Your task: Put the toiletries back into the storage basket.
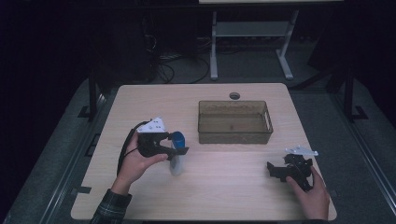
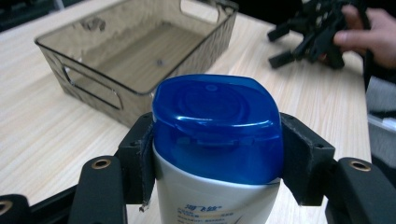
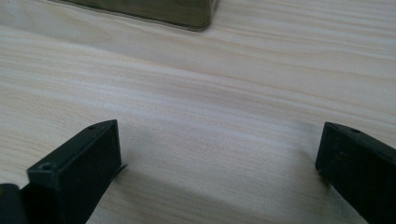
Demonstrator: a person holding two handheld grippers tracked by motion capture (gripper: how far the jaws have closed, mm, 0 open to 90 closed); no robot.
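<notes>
Left gripper (image 1: 173, 151) clamped on white bottle (image 1: 175, 161), pads pressing both sides just below its blue cap (image 2: 217, 126). Bottle upright, left of table (image 1: 154, 95) centre, toward the near edge. Smoky clear bin (image 1: 235, 122) right of centre, nearer the far edge, well apart from bottle. Right gripper (image 1: 275, 170) near the front right corner, jaws spread wide over bare wood, gripping nothing.

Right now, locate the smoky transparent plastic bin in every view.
High view: the smoky transparent plastic bin sits centre-right on the table.
Left gripper view: upper left, behind the blue-capped white bottle.
Right gripper view: one corner at the top edge.
Shared landmark: the light wooden tabletop.
</notes>
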